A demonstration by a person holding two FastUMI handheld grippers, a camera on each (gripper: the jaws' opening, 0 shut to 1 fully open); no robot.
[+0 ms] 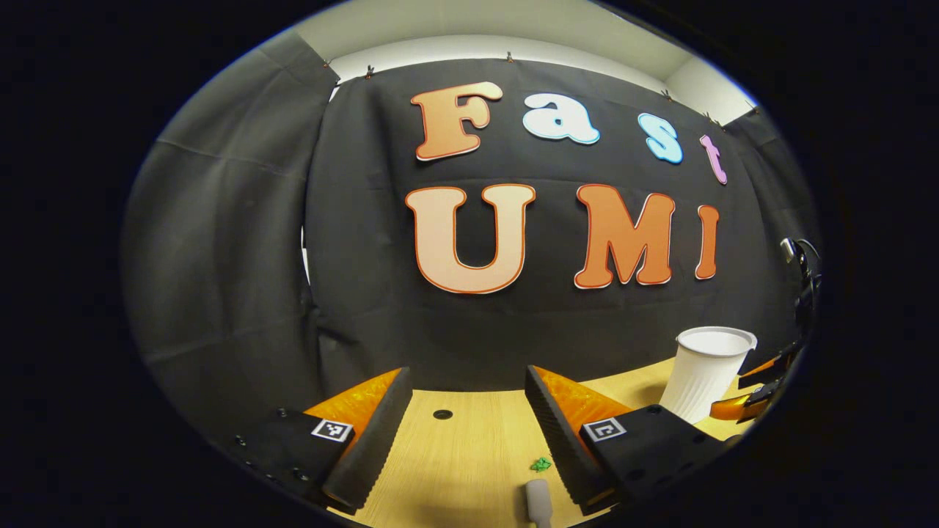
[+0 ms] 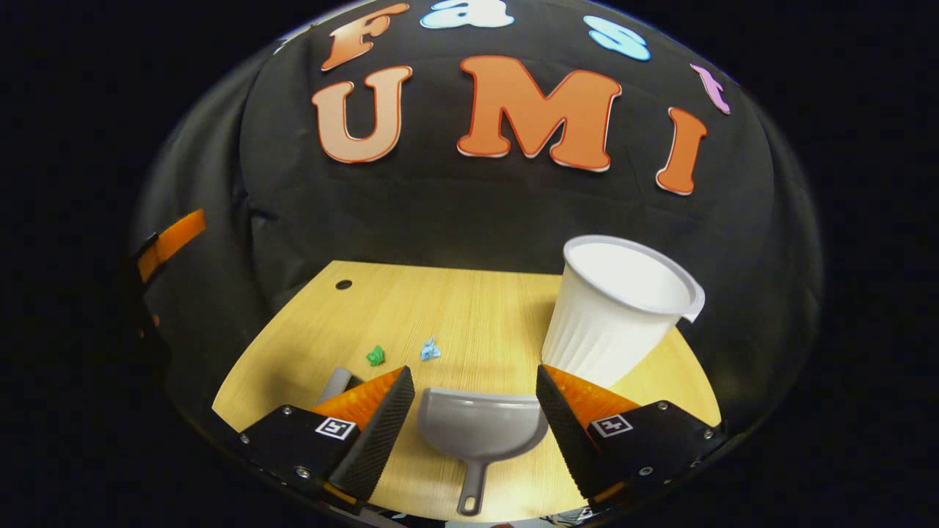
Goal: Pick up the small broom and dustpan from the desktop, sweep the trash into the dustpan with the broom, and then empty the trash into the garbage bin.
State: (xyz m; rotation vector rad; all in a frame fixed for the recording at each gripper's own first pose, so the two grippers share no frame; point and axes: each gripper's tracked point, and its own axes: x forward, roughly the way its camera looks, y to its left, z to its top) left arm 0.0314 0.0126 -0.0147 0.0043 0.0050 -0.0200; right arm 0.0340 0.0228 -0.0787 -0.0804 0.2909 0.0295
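In the right gripper view, my right gripper (image 2: 475,411) hangs with its fingers spread apart, grasping nothing. The grey dustpan (image 2: 480,433) lies between them at the near edge of the wooden desktop (image 2: 477,315), handle toward me. Beyond lie a green scrap (image 2: 375,356) and a blue scrap (image 2: 430,349). The white bin (image 2: 616,312) stands toward the right edge. My left gripper (image 1: 468,429) is likewise released, above the broom handle (image 1: 538,501).
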